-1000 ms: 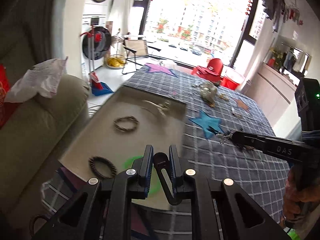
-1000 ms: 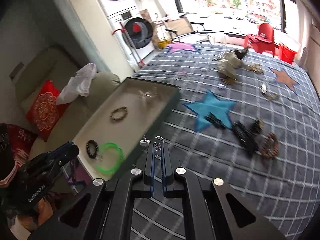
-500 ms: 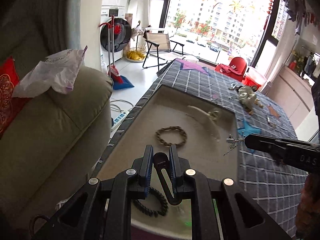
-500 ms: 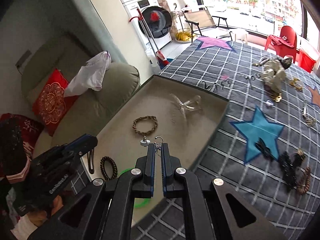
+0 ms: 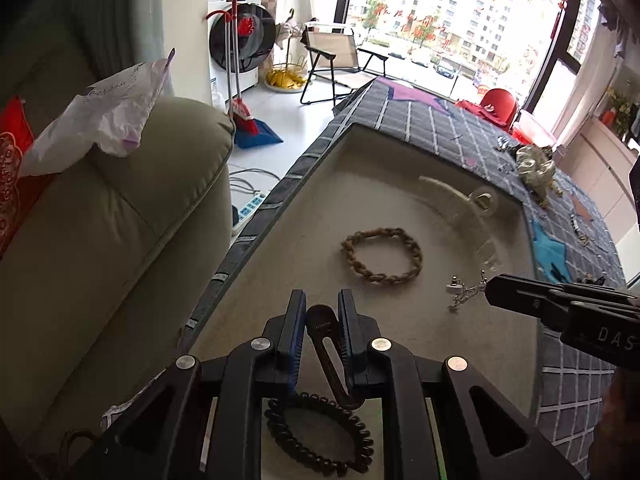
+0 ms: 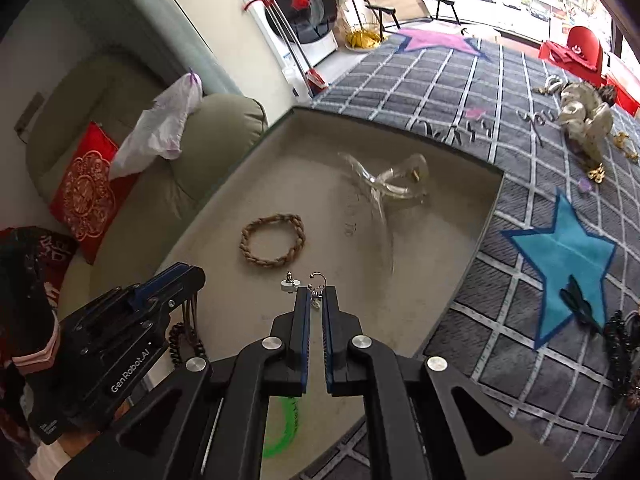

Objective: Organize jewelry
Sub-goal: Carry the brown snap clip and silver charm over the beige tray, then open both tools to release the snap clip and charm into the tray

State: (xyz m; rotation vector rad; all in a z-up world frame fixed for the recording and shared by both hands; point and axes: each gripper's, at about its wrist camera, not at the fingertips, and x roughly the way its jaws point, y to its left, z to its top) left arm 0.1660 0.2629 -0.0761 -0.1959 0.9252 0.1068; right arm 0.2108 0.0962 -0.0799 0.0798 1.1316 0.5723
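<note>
Both your hand-held grippers have dropped over the tray (image 5: 400,140): left hand-held gripper (image 5: 322,308) clamps a brown hair clip (image 5: 326,344), right hand-held gripper (image 6: 316,294) pinches a silver earring (image 6: 312,284), bare felt ahead before the braided bracelet (image 6: 273,245).

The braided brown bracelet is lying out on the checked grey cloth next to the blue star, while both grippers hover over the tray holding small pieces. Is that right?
Not quite. The braided brown bracelet lies inside the beige tray, not on the checked cloth by the blue star; the right wrist view shows it. The rest holds: the left gripper holds a brown hair clip, the right gripper a silver earring.
</note>
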